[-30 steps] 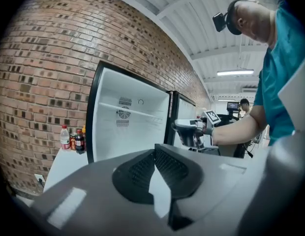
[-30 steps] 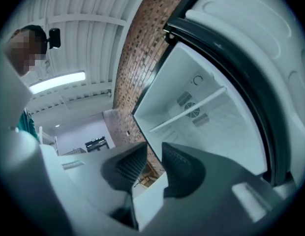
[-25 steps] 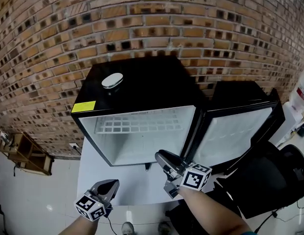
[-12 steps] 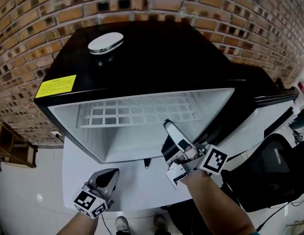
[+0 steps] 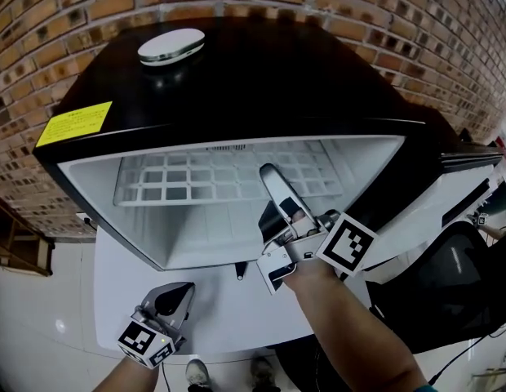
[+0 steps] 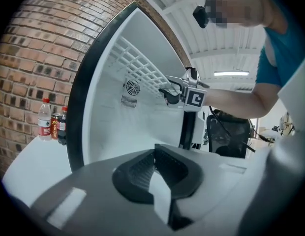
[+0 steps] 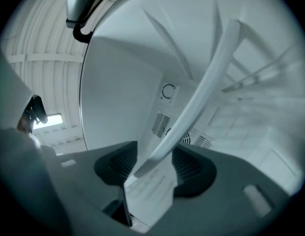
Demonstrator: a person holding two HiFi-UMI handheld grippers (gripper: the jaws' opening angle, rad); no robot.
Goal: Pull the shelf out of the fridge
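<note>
your right gripper (image 5: 273,180) reaches into the open fridge (image 5: 237,80), jaws spread either side of the front edge of the shelf (image 5: 196,182), which sits fully inside, likely to clamp it for the pull; your left gripper (image 5: 178,294) hangs closed and empty, clear below.

We stretch our right arm (image 5: 355,333) into the fridge (image 5: 261,80), right tongs (image 5: 272,178) parted around the front bar of the shelf (image 5: 196,182). Our left tongs (image 5: 176,294) hang closed, low before the fridge.

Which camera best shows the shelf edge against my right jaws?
Right gripper view: shelf edge lies between parted jaws of the right gripper. Head view shows the grid from above, gripper overlapping it; left gripper view, a distant side glimpse.
</note>
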